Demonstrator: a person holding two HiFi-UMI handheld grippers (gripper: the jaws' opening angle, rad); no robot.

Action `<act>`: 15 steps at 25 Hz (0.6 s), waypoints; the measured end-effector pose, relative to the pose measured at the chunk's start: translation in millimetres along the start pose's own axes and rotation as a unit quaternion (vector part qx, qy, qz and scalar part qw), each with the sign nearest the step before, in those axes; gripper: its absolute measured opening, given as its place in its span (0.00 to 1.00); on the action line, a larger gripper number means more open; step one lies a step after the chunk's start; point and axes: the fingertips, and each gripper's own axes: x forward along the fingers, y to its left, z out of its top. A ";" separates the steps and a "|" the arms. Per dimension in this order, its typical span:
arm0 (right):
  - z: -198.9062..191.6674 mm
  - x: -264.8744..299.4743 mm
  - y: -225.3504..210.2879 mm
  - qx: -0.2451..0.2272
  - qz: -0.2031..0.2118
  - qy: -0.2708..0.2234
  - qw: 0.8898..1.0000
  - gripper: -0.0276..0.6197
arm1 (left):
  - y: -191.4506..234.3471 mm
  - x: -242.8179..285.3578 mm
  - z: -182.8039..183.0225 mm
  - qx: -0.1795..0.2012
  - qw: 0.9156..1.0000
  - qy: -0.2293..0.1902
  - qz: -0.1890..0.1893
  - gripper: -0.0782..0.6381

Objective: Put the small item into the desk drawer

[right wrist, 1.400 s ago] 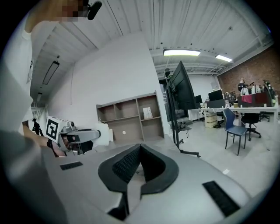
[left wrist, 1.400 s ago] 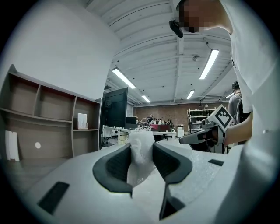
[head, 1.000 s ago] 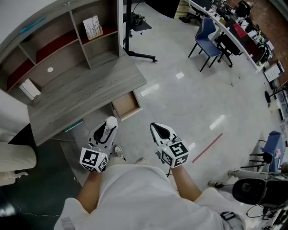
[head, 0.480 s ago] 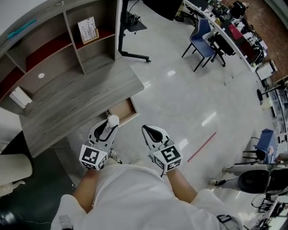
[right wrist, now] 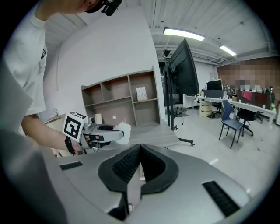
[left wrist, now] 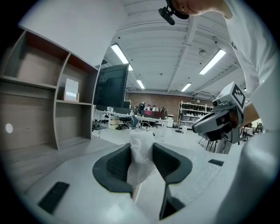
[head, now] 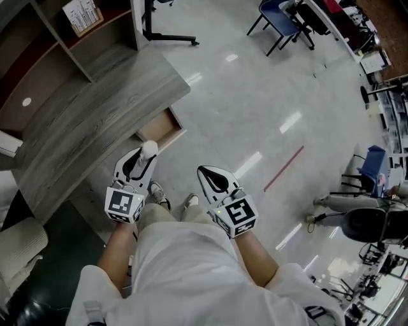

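Note:
My left gripper (head: 144,157) is shut on a small white crumpled item (head: 148,149), a scrap of soft plastic wrap; in the left gripper view the white item (left wrist: 140,158) sits pinched between the dark pads. It hangs just short of the open wooden drawer (head: 159,129) that sticks out from under the grey desk (head: 95,108). My right gripper (head: 205,174) is shut with nothing in it, its pads meeting at the tips (right wrist: 139,148). In the right gripper view the left gripper (right wrist: 125,134) shows with the white item (right wrist: 123,133) at its tip.
Open shelving (head: 57,44) stands behind the desk with a printed card (head: 83,13) on it. A monitor stand's black foot (head: 167,37) rests on the floor beyond the desk corner. Blue chairs (head: 280,25) stand far right. The person's feet (head: 172,202) are below the grippers.
Both grippers have moved closer to the desk and lower; the drawer now lies right in front of the left gripper's tip. The white item stays pinched throughout.

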 end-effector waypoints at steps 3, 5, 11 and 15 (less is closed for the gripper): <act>-12.0 -0.1 -9.2 0.016 -0.017 0.008 1.000 0.04 | 0.0 10.6 -21.2 0.003 1.000 0.028 -0.006 0.33; -21.4 2.7 -17.7 0.025 -0.027 0.012 0.999 0.04 | 1.7 21.1 -35.7 0.005 0.999 0.042 -0.012 0.33; -48.2 16.9 -38.0 0.044 -0.040 0.017 0.998 0.04 | 6.7 62.9 -59.5 0.025 0.997 0.062 -0.025 0.33; -65.5 32.0 -40.8 0.051 -0.035 0.018 0.998 0.04 | 8.4 85.5 -88.6 0.029 0.995 0.085 -0.033 0.33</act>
